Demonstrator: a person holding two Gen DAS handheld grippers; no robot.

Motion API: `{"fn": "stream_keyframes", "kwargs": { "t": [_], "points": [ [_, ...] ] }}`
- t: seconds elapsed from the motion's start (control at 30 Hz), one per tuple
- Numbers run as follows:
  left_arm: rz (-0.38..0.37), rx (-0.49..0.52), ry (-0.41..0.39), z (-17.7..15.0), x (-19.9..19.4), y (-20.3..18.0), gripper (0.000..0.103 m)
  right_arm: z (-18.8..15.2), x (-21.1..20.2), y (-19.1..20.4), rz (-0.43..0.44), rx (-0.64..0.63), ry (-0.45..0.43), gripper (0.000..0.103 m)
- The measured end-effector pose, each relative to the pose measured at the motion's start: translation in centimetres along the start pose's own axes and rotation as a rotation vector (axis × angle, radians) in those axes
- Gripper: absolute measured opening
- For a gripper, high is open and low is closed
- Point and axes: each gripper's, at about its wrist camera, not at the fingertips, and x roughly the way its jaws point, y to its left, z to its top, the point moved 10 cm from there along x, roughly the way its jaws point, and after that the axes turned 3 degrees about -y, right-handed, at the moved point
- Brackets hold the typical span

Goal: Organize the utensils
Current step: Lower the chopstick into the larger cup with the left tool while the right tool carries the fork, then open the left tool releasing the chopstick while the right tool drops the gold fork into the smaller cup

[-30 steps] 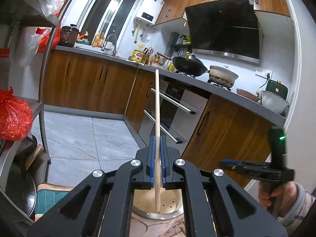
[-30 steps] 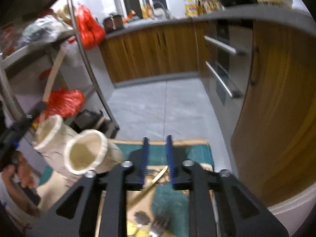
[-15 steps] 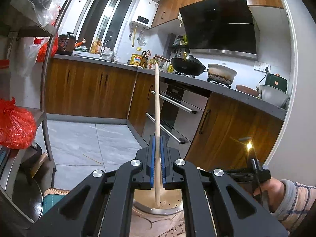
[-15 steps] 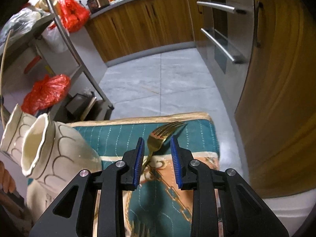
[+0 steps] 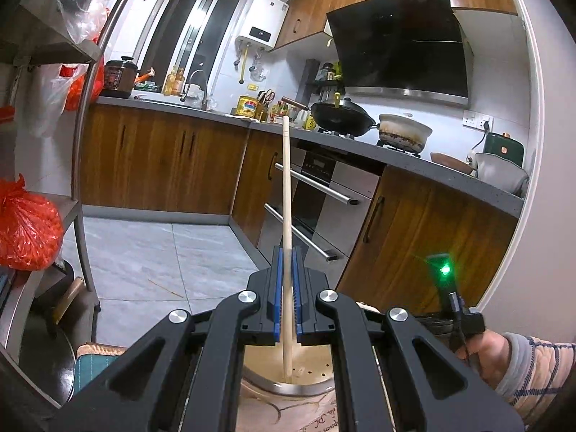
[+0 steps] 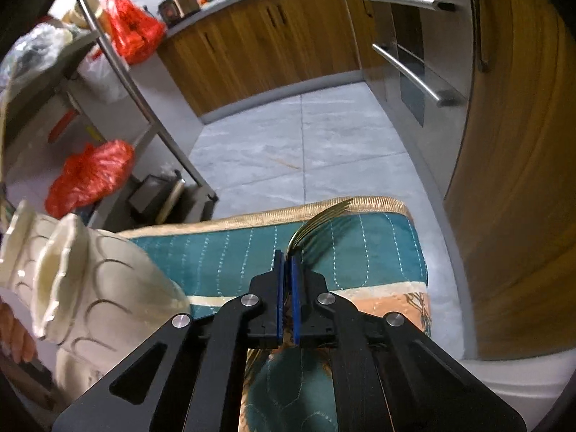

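My left gripper is shut on a long pale wooden chopstick that points up and away. The chopstick's lower end hangs inside the mouth of a cream utensil holder with holes in its floor. In the right wrist view my right gripper is shut on a gold fork. The fork's tines stick out past the fingertips over the teal and orange quilted cloth. The cream ribbed holder with two mouths stands to the left of that gripper.
A metal shelf rack with red plastic bags stands left of the table. Wooden cabinets and an oven run along the right. A person's hand in a striped sleeve shows at the lower right of the left wrist view.
My right gripper came down to the cloth and its jaws went from open around the gold fork to shut on it. The left gripper kept its hold on the chopstick without moving.
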Motion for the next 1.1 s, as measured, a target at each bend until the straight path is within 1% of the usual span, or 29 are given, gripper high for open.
{"fn": "stream_keyframes", "kwargs": {
  "t": [0.13, 0.3, 0.4, 0.5, 0.6, 0.67, 0.73, 0.83, 0.93, 1.03, 1.1],
  "points": [
    [-0.005, -0.018, -0.007, 0.2, -0.2, 0.3, 0.005, 1.0, -2.8, 0.7, 0.027, -0.003, -0.072, 0.004],
    [-0.017, -0.029, -0.015, 0.3, -0.2, 0.2, 0.005, 3.0, -8.3, 3.0, 0.060, -0.065, -0.208, 0.004],
    [-0.033, -0.076, -0.024, 0.5, -0.2, 0.7, 0.005, 4.2, -12.3, 5.0, 0.053, -0.132, -0.321, 0.004],
    [-0.046, -0.133, -0.034, 0.8, 0.1, 1.4, 0.005, 4.9, -15.5, 6.6, 0.018, -0.189, -0.419, 0.004],
    [-0.033, -0.109, -0.038, 0.8, 0.3, 1.1, 0.005, 5.7, -17.6, 7.5, -0.028, -0.241, -0.493, 0.004],
    [-0.013, -0.060, -0.041, 0.4, 0.3, 0.5, 0.005, 6.3, -19.1, 8.2, -0.067, -0.283, -0.544, 0.004],
    [0.004, -0.013, -0.040, -0.1, -0.1, 0.0, 0.005, 7.1, -20.4, 8.9, -0.081, -0.309, -0.588, 0.004],
    [0.011, 0.034, -0.032, -1.0, -0.8, -0.7, 0.005, 7.7, -21.4, 10.0, -0.068, -0.325, -0.620, 0.004],
    [0.024, 0.078, -0.031, -1.5, -1.8, -1.2, 0.005, 8.3, -21.2, 11.1, -0.052, -0.335, -0.638, 0.004],
    [0.036, 0.093, -0.028, -1.7, -2.4, -1.2, 0.005, 8.1, -20.0, 11.9, -0.043, -0.337, -0.630, 0.004],
    [0.037, 0.087, -0.027, -1.7, -2.6, -1.0, 0.005, 7.9, -18.9, 12.3, -0.044, -0.346, -0.625, 0.004]
  ]
}}
